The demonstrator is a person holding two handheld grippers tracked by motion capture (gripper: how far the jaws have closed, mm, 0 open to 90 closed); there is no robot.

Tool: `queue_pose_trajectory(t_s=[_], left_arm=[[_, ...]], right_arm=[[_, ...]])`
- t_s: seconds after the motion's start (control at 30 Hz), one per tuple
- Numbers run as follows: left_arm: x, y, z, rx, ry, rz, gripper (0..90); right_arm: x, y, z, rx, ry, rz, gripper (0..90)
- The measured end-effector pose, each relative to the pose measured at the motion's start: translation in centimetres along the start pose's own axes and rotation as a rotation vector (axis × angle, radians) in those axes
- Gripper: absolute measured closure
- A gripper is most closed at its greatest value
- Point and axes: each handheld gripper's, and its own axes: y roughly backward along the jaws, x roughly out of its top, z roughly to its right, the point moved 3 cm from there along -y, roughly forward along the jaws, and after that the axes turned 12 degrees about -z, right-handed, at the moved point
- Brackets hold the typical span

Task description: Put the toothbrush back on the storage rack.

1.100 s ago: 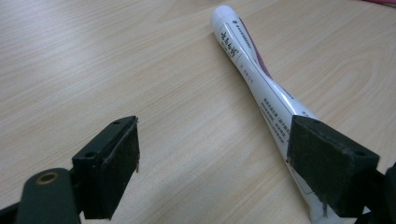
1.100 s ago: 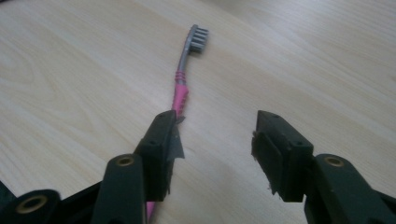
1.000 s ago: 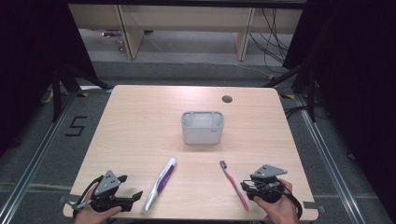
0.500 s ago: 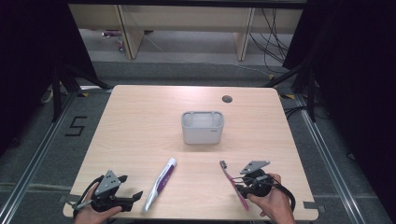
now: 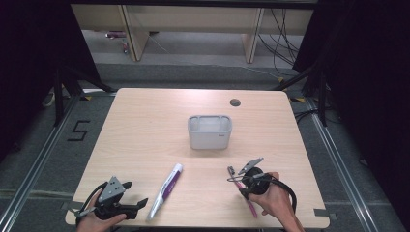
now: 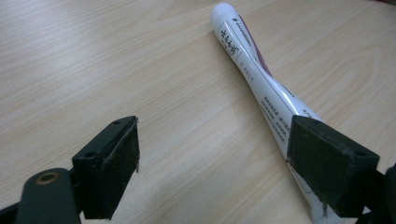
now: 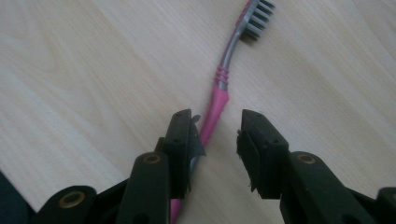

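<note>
Right gripper (image 7: 215,140): fingers part open, just been closing, toothbrush (image 7: 219,88) handle lying between them against one pad, not clamped; left gripper (image 6: 212,163): fingers wide open beside the tube (image 6: 254,70); both lie on the wooden surface (image 5: 145,125) over a grey floor, the white holder (image 5: 209,131) standing mid-surface.

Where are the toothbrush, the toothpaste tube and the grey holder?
toothbrush (image 7: 220,91), right gripper view, pink handle.
toothpaste tube (image 5: 165,189), high view, middle of the body.
grey holder (image 5: 209,139), high view, front wall.

grey holder box (image 5: 209,132), wooden table (image 5: 145,125)
</note>
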Motion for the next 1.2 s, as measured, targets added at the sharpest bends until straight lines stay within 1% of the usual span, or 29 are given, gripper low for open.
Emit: queue_pose_trajectory(t_s=[0.03,0.07,0.2,0.23,0.27,0.3,0.33,0.37,0.4,0.43,0.47,0.53,0.63,0.67,0.7,0.73,0.77,0.83,0.97,1.0,1.03,1.07,1.1,1.13,1.17,1.2], left_arm=[[-0.1,0.1,-0.1,0.001,-0.010,-0.010,16.5],[0.0,0.0,0.0,-0.006,0.001,0.003,16.5],[0.0,0.0,0.0,-0.002,0.003,-0.002,16.5],[-0.1,0.1,-0.1,0.000,-0.018,-0.016,16.5],[-0.1,0.1,-0.1,0.000,-0.019,-0.015,16.5],[-0.1,0.1,-0.1,0.000,-0.019,-0.015,16.5],[0.0,0.0,0.0,-0.002,0.000,0.001,16.5],[0.0,0.0,0.0,-0.002,0.001,0.001,16.5],[0.0,0.0,0.0,-0.002,0.001,0.000,16.5],[-0.1,0.1,-0.1,0.000,-0.014,-0.013,16.5],[0.0,0.0,0.0,-0.002,0.000,0.000,16.5],[0.0,0.1,0.0,0.003,0.008,0.004,16.5],[0.0,0.0,0.0,-0.002,0.000,-0.001,16.5],[0.0,0.0,0.0,0.000,0.001,0.001,16.5],[0.0,0.1,0.0,0.005,0.005,0.001,16.5],[0.0,0.0,0.1,0.004,0.009,0.008,16.5],[0.0,0.1,0.1,-0.005,0.008,0.001,16.5],[0.0,0.0,0.0,-0.001,0.000,0.000,16.5],[0.0,0.0,0.1,-0.003,0.000,-0.002,16.5],[0.0,0.0,0.0,-0.004,-0.002,-0.002,16.5],[0.0,0.0,0.0,-0.001,-0.001,0.001,16.5],[0.0,0.1,0.1,0.005,0.008,0.003,16.5],[0.0,0.0,0.1,0.005,0.010,0.009,16.5],[0.0,0.1,0.0,-0.002,-0.005,-0.008,16.5],[0.0,0.1,0.0,-0.002,-0.005,-0.008,16.5],[0.0,0.0,0.0,-0.004,0.000,-0.002,16.5]], right_arm=[[0.1,0.0,-0.1,0.001,-0.020,-0.019,64.9],[0.3,-0.1,-0.1,0.006,-0.013,-0.021,65.3],[0.6,-0.4,0.1,0.012,-0.005,-0.040,65.8],[0.8,-0.6,0.2,0.013,-0.004,-0.050,66.9],[0.8,-0.7,0.2,0.019,0.001,-0.059,68.7],[0.9,-0.7,0.2,0.014,0.011,-0.055,69.8],[1.0,-0.6,0.1,0.017,0.008,-0.060,70.3],[1.1,-0.7,0.2,0.016,0.020,-0.066,70.4],[1.1,-0.7,0.1,0.018,0.016,-0.076,70.8],[1.1,-0.8,0.1,0.013,0.010,-0.078,71.6],[1.2,-0.8,0.2,0.004,0.026,-0.081,72.0],[1.3,-0.9,0.1,0.012,0.027,-0.093,72.9],[1.4,-1.2,0.0,0.014,0.040,-0.121,73.1],[1.5,-1.3,0.1,0.013,0.054,-0.129,73.3],[1.5,-1.3,0.0,0.014,0.048,-0.140,73.3],[1.5,-1.4,0.0,0.016,0.056,-0.143,73.7],[1.5,-1.4,0.0,0.016,0.062,-0.146,74.7],[1.4,-1.4,0.0,0.018,0.069,-0.153,77.2],[1.6,-1.5,0.0,0.020,0.074,-0.168,79.8],[1.7,-1.7,0.4,0.011,0.100,-0.169,80.9],[1.7,-1.7,0.3,0.021,0.089,-0.175,81.1],[1.8,-1.6,0.4,0.020,0.097,-0.179,81.2],[1.9,-1.6,0.5,0.017,0.094,-0.186,81.2],[2.0,-1.5,0.3,0.022,0.092,-0.197,81.2],[2.0,-1.5,0.3,0.022,0.092,-0.197,81.2],[2.1,-1.6,0.3,0.024,0.088,-0.217,81.4]])
